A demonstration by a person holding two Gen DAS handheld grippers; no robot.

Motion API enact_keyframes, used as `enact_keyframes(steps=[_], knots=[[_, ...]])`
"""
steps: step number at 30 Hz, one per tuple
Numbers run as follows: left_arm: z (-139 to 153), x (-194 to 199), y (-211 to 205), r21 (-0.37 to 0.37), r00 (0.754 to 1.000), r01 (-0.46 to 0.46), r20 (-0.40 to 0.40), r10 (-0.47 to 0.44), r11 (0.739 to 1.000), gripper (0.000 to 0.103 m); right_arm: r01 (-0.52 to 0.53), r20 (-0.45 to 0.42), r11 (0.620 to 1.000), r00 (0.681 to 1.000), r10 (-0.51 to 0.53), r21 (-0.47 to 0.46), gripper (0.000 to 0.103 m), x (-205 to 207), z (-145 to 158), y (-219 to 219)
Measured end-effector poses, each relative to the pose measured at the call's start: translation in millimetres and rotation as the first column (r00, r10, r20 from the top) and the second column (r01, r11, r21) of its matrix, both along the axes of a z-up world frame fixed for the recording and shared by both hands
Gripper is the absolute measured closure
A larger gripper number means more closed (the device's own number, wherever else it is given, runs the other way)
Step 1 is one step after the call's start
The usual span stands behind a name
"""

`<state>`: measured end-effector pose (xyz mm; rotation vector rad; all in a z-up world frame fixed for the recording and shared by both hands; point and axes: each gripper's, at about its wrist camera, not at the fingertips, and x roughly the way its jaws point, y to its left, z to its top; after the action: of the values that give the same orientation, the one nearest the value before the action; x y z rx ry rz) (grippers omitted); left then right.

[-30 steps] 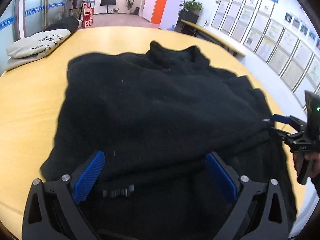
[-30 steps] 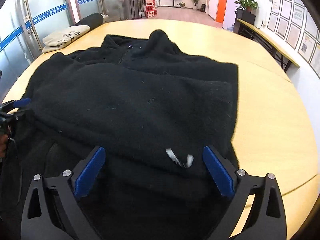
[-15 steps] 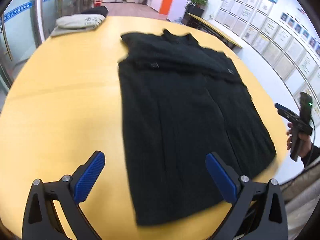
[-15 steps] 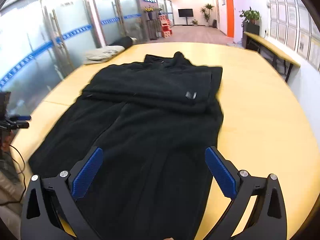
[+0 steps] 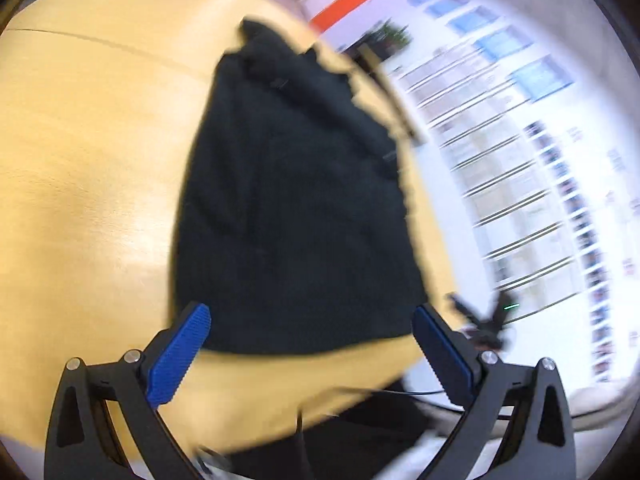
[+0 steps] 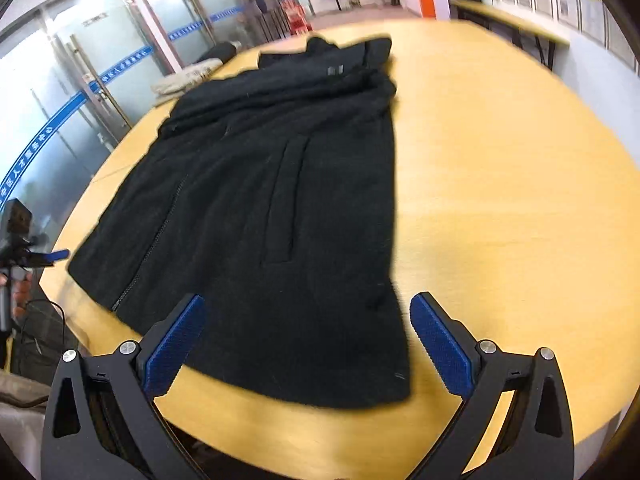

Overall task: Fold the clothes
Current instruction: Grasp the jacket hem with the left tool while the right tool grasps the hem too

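Black fleece jacket [image 6: 276, 208] lies flat on the yellow desk [image 6: 500, 208], collar at the far end, hem at the near edge. Its top part is folded across the chest; a small grey label [image 6: 335, 71] shows near the collar. A zipper line [image 6: 152, 240] runs down the jacket's left half and a pocket slit [image 6: 284, 204] sits near its middle.

Right gripper [image 6: 306, 344] hovers just off the near hem, level, pointing along the jacket toward the collar. Jaws spread wide, blue pads [image 6: 440, 346] apart, nothing held; the jacket hem shows between them with no contact visible.

Left gripper [image 5: 312, 354] is tilted, the view rolled and motion-blurred. It hovers at the near hem of the jacket [image 5: 296, 200], jaws wide open, blue pads [image 5: 180, 356] holding nothing. Desk [image 5: 88, 168] fills the area left of the jacket; a blurred wall of framed sheets [image 5: 520, 152] lies right of it.

In the right view the left gripper [image 6: 48, 257] also appears beyond the jacket's left hem corner, off the desk edge, held in a hand [image 6: 20, 292], tips pointing toward the jacket. In the left view the right gripper [image 5: 478, 322] shows as a dark blur just right of the hem corner.

A folded beige garment [image 6: 186, 80] and a dark one [image 6: 218, 53] lie on the desk left of the collar, well apart from the jacket.
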<state>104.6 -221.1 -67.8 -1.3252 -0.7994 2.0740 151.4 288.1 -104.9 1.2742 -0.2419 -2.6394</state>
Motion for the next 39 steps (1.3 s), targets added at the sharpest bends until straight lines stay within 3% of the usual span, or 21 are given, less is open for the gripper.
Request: enact_keyframes(steps=[1, 3, 5, 7, 9, 14, 18, 21, 23, 27, 29, 30, 31, 32, 33, 34, 39], knots=[[12.6, 11.1, -12.8, 0.077, 1.0, -0.012, -0.024, 0.014, 0.997, 0.0, -0.003, -0.022, 0.999, 1.0, 0.004, 0.032, 0.0, 3.7, 3.3, 2.9], [32.9, 29.3, -35.9, 0.101, 0.992, -0.09, -0.079, 0.098, 0.991, 0.0, -0.004, -0.064, 0.995, 0.998, 0.01, 0.095, 0.0, 13.2, 10.5, 10.7], [44.1, 36.8, -39.3, -0.048, 0.979, -0.168, -0.127, 0.16, 0.985, 0.0, -0.015, -0.104, 0.992, 0.994, 0.028, 0.125, 0.0, 24.3, 15.9, 18.6], [41.0, 32.1, -26.7, -0.264, 0.979, -0.177, -0.149, 0.141, 0.948, 0.0, -0.026, -0.122, 0.989, 0.992, 0.043, 0.142, 0.0, 31.8, 17.5, 23.4], [18.0, 14.7, -0.5, -0.4, 0.994, -0.1, -0.089, 0.07, 0.911, 0.0, -0.054, -0.096, 0.992, 0.993, 0.065, 0.116, 0.0, 31.4, 10.7, 25.2], [-29.9, -16.3, 49.0, -0.438, 0.997, 0.052, -0.02, -0.068, 0.898, 0.001, -0.073, -0.022, 0.996, 0.997, 0.074, 0.043, 0.0, 21.0, -18.0, 21.7], [-59.8, -32.2, 56.1, -0.476, 0.997, 0.075, 0.034, -0.067, 0.876, 0.001, -0.065, 0.004, 0.998, 0.998, 0.065, 0.01, 0.0, 11.8, -34.3, 17.4], [-60.5, -28.1, 52.4, -0.523, 0.997, 0.054, -0.013, -0.071, 0.85, 0.001, -0.073, 0.025, 0.997, 0.997, 0.072, 0.01, 0.003, 4.8, -43.7, 14.0], [-61.1, -27.5, 52.0, -0.531, 0.997, 0.044, -0.023, -0.067, 0.846, 0.0, -0.077, 0.037, 0.997, 0.996, 0.076, 0.018, 0.01, -0.6, -48.9, 12.2], [-60.2, -19.0, 53.7, -0.433, 0.996, 0.068, -0.02, -0.085, 0.899, 0.003, -0.1, 0.043, 0.993, 0.994, 0.097, 0.066, 0.038, -5.2, -51.7, 6.6], [-59.5, -14.5, 56.3, -0.399, 0.996, 0.063, -0.025, -0.08, 0.915, 0.007, -0.118, 0.054, 0.99, 0.992, 0.114, 0.08, 0.058, -5.1, -51.5, 4.6], [-61.0, -15.9, 59.4, -0.401, 0.997, 0.055, -0.021, -0.069, 0.915, 0.015, -0.123, 0.063, 0.989, 0.991, 0.118, 0.083, 0.075, -4.8, -51.2, 4.4], [-62.6, -17.3, 62.5, -0.403, 0.998, 0.047, -0.017, -0.059, 0.914, 0.044, -0.128, 0.072, 0.989, 0.99, 0.122, 0.075, 0.085, -4.0, -51.0, 5.0], [-64.2, -18.8, 65.6, -0.405, 0.999, 0.039, -0.012, -0.048, 0.914, 0.066, -0.133, 0.078, 0.989, 0.989, 0.128, 0.059, 0.086, -2.0, -50.8, 5.9], [-67.4, -20.3, 62.0, -0.369, 0.999, 0.039, 0.018, -0.035, 0.929, 0.077, -0.135, 0.081, 0.99, 0.988, 0.131, 0.051, 0.088, 1.4, -50.4, 5.6], [-70.5, -21.7, 58.3, -0.332, 0.999, 0.038, 0.048, -0.023, 0.942, 0.078, -0.136, 0.083, 0.989, 0.988, 0.132, 0.049, 0.089, 5.5, -50.1, 4.3], [-71.9, -15.2, 54.0, -0.314, 0.995, 0.068, 0.095, -0.04, 0.947, 0.08, -0.124, 0.059, 0.992, 0.991, 0.123, 0.009, 0.091, 35.5, -37.5, -0.2]])
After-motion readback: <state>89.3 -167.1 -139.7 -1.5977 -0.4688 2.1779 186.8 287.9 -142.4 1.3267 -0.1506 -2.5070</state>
